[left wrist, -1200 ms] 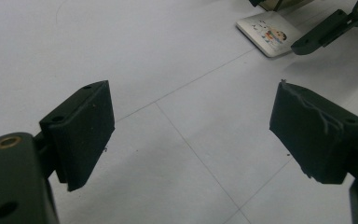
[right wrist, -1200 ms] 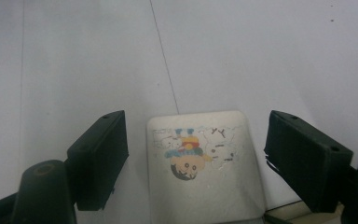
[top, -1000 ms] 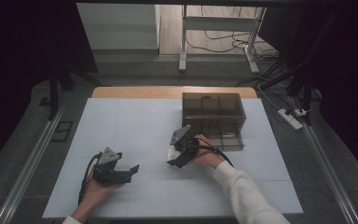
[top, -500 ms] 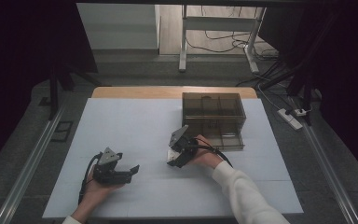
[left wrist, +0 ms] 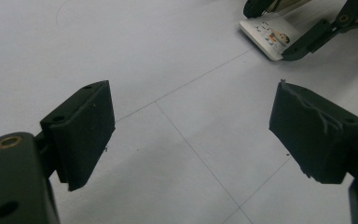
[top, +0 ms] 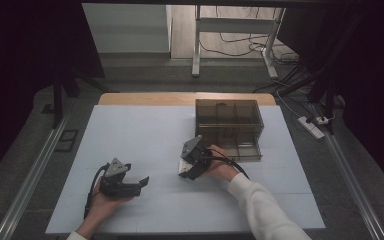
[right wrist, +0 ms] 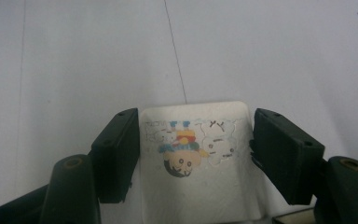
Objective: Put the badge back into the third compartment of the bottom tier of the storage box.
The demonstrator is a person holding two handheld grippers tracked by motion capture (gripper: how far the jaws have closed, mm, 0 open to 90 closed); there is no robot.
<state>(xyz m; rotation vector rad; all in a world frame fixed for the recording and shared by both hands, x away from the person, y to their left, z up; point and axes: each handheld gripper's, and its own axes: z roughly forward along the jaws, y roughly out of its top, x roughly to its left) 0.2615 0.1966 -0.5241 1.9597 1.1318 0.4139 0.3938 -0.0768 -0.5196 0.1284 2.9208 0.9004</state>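
A small white block (right wrist: 196, 163) with a cartoon picture on top lies flat on the pale table (top: 130, 130). My right gripper (right wrist: 196, 154) straddles it; its jaws have been closing, and both pads now rest against the block's sides. From above, the right gripper (top: 187, 170) points down and left near the table's middle, with the block (top: 184, 166) at its tip. My left gripper (top: 141, 184) lies low at the front left, held open with nothing between its pads (left wrist: 86, 126). The left gripper view shows the block (left wrist: 270, 35) and the right gripper (left wrist: 282, 25) far off.
A smoky brown plastic box (top: 228, 120) with compartments stands at the back right of the table, its lower drawer (top: 235, 145) pulled out toward the right hand. Bare table lies between the two grippers and to the left.
None visible from above: both hands stay where they were.
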